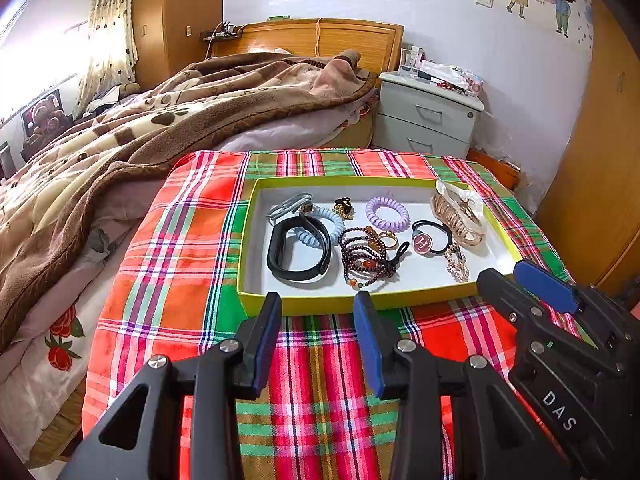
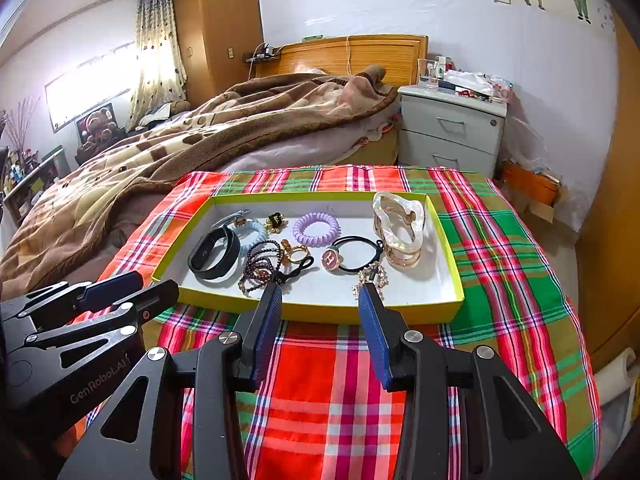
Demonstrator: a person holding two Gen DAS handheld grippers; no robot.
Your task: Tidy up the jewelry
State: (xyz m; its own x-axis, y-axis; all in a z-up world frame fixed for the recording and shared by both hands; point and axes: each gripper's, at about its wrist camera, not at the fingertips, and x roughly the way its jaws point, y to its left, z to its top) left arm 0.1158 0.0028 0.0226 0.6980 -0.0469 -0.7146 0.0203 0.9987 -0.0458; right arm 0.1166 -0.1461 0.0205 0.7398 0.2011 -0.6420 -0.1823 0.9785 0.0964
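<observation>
A yellow-rimmed tray point(image 1: 320, 305) point(image 2: 320, 312) with a white floor lies on the plaid cloth. In it are a black wristband point(image 1: 298, 252) point(image 2: 214, 258), a light blue coil tie point(image 1: 328, 222), a purple coil tie point(image 1: 387, 213) point(image 2: 316, 229), a dark bead bracelet point(image 1: 362, 258) point(image 2: 258, 266), gold rings point(image 2: 296, 253), a black hair tie with a pink H charm point(image 1: 424, 242) point(image 2: 334, 259), a rhinestone piece point(image 1: 456, 262) and a large gold and pearl claw clip point(image 1: 460, 212) point(image 2: 400, 226). My left gripper point(image 1: 318, 304) is open and empty before the tray's near rim. My right gripper point(image 2: 320, 300) is open and empty, beside it.
The plaid cloth point(image 1: 320, 380) covers the foot of a bed. A brown blanket point(image 1: 120, 136) lies heaped to the left. A grey nightstand point(image 1: 428, 116) stands behind the tray. A wooden wardrobe point(image 1: 592, 184) is at the right.
</observation>
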